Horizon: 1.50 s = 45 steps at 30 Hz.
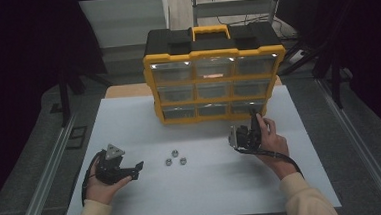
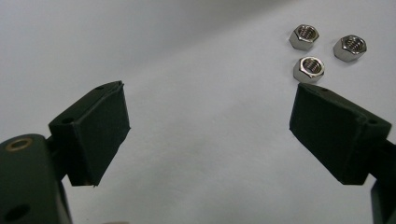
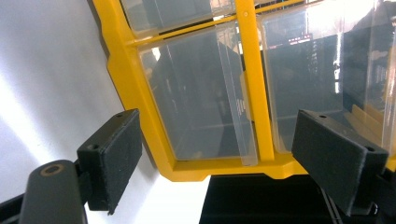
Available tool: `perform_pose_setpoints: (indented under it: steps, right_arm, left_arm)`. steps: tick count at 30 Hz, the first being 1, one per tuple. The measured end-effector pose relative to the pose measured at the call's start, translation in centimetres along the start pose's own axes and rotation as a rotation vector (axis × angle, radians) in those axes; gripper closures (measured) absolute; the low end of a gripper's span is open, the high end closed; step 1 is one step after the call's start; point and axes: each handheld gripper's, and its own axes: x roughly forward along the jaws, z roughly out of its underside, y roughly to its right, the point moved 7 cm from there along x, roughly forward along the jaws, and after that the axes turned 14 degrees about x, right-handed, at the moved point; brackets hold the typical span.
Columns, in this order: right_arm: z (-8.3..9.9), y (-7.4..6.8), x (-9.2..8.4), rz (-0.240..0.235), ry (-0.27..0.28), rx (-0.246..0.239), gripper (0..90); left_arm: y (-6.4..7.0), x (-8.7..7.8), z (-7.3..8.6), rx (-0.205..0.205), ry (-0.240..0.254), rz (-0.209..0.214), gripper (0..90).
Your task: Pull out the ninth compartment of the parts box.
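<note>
White desk (image 1: 129, 121) carries a yellow organizer (image 1: 215, 81) of clear drawers at its far side. The right gripper (image 3: 219, 154) faces the organizer's bottom corner drawers (image 3: 201, 102), fingers (image 3: 114, 149) spread, gripping nothing. The left gripper (image 2: 210, 135) sits low, fingers (image 2: 93, 130) spread wide; three hex nuts (image 2: 322, 51) lie just beyond its right finger.
</note>
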Motion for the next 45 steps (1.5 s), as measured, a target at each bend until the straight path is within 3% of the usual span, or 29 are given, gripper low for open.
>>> perform_pose_setpoints:
  steps: [41, 44, 45]
  right_arm:
    - [-0.2, 0.3, 1.8, 0.021, -0.008, -0.015, 19.7]
    - [-0.2, 0.3, 2.0, 0.006, -0.011, -0.015, 20.6]
    - [-0.2, 0.4, 2.1, 0.022, -0.013, -0.026, 20.9]
  left_arm:
    - [0.0, 0.0, -0.1, 0.0, 0.0, -0.003, 12.6]
    - [0.0, 0.0, -0.1, -0.001, 0.0, -0.004, 12.6]
    - [0.0, 0.0, -0.1, -0.001, 0.0, -0.004, 12.6]
